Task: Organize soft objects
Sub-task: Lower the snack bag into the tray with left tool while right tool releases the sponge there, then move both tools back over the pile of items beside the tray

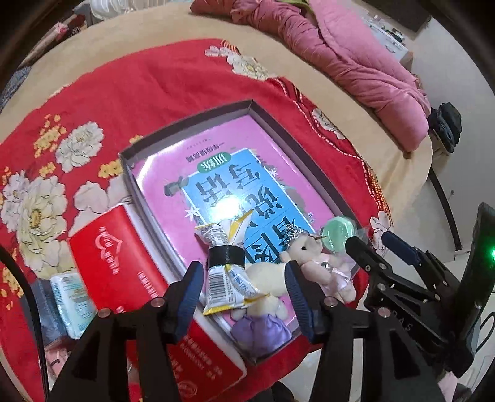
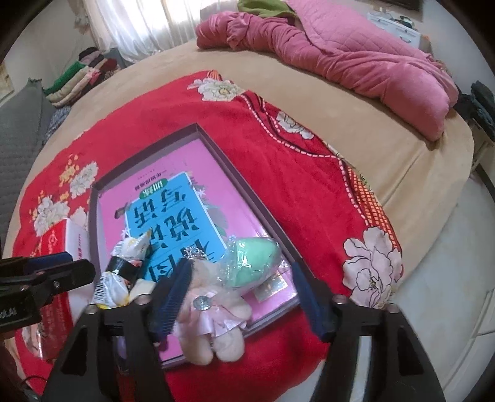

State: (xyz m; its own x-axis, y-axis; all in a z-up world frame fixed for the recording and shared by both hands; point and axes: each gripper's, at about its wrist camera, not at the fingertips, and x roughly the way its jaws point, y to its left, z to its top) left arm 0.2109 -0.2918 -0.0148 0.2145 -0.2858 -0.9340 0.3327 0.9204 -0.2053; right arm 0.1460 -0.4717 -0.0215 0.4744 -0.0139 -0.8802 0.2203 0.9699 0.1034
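- Shallow box (image 1: 253, 106) sits on a red floral blanket (image 1: 130, 92) on the bed (image 2: 402, 173), pink-and-blue book (image 1: 216, 173) flat inside; far half of the box is free.
- Near end of the box is crowded: banded snack packet (image 1: 230, 278), cream plush (image 1: 266, 275) with a purple one (image 1: 263, 332) below it, small teddy in a pink dress (image 2: 213, 309), green sponge in clear wrap (image 2: 260, 263).
- Teddy's legs hang over the box's near rim onto the blanket.
- Left gripper (image 1: 244, 297) is spread apart above the packet and plush; pads not pressing anything.
- Right gripper (image 2: 241, 297) is spread wide over the teddy and sponge, gripping nothing.
- Red tissue pack (image 1: 123, 269) touches the box's left wall; small pale-blue pack (image 1: 71, 303) just beside it.
- Blanket right of the box is bare up to the bed edge.
- Pink quilt (image 2: 355, 58) bunched at the far side, folded clothes (image 2: 80, 77) stacked by the curtains (image 2: 139, 24).
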